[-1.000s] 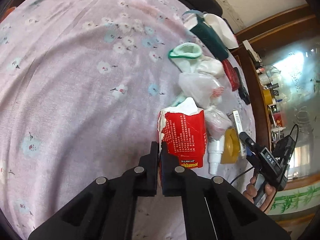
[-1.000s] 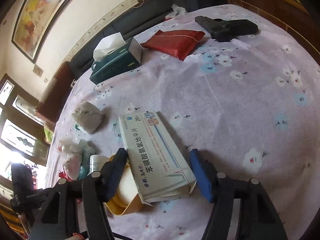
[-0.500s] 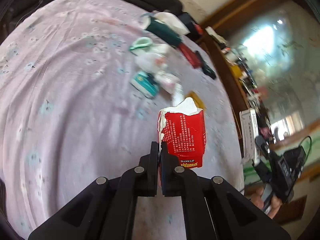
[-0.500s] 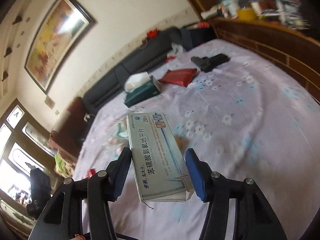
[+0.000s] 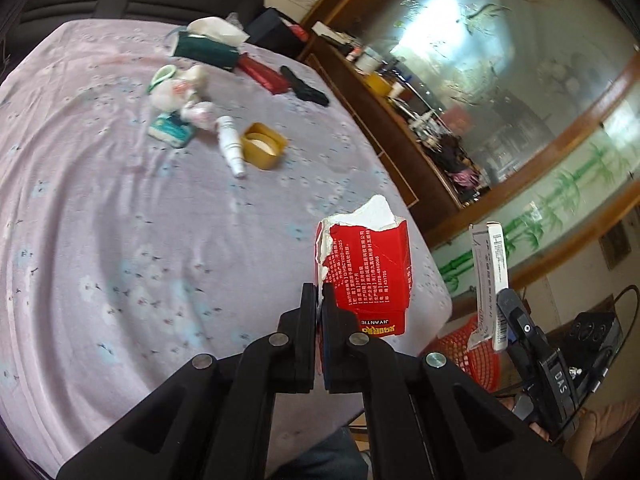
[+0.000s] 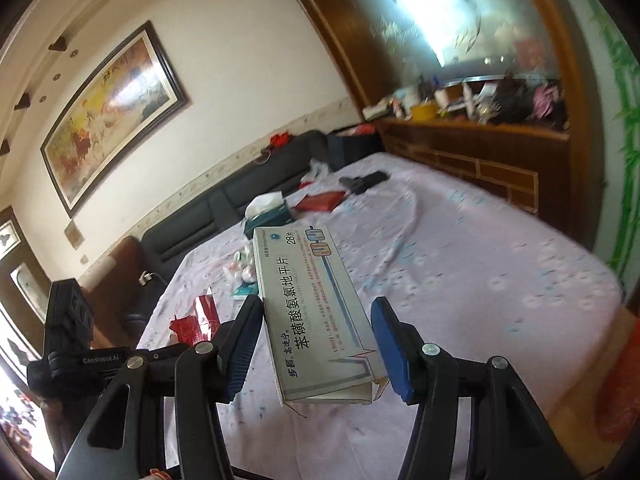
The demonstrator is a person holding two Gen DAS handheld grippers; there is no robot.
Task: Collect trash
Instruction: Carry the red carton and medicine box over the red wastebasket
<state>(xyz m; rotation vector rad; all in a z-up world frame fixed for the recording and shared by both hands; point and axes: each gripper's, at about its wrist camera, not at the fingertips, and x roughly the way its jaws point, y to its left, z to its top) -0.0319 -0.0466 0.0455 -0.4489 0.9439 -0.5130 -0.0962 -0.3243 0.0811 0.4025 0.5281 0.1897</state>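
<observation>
My left gripper (image 5: 319, 300) is shut on the edge of a torn red carton (image 5: 368, 272), which hangs in the air above the near right corner of the lilac flowered cloth (image 5: 120, 240). My right gripper (image 6: 316, 310) is shut on a long white medicine box (image 6: 312, 280), with its blue pads (image 6: 384, 324) pressing on the two long sides and the box clear of the cloth. The left wrist view shows that box (image 5: 490, 276) upright at the right. The red carton (image 6: 198, 320) appears at the left of the right wrist view.
Further up the cloth lie a yellow lid (image 5: 262, 148), a white bottle (image 5: 231, 148), a teal packet (image 5: 170, 130), crumpled plastic bags (image 5: 176, 88), a green tissue box (image 5: 208, 46), a red pouch (image 5: 262, 74) and a black object (image 5: 306, 88). A red mesh basket (image 5: 468, 346) stands below the cloth's corner. A wooden cabinet (image 6: 480, 152) lines the far side.
Both grippers have risen and drawn back from the pile with the carton and the box still gripped. The pile has shrunk into the distance and the red basket has come into view.
</observation>
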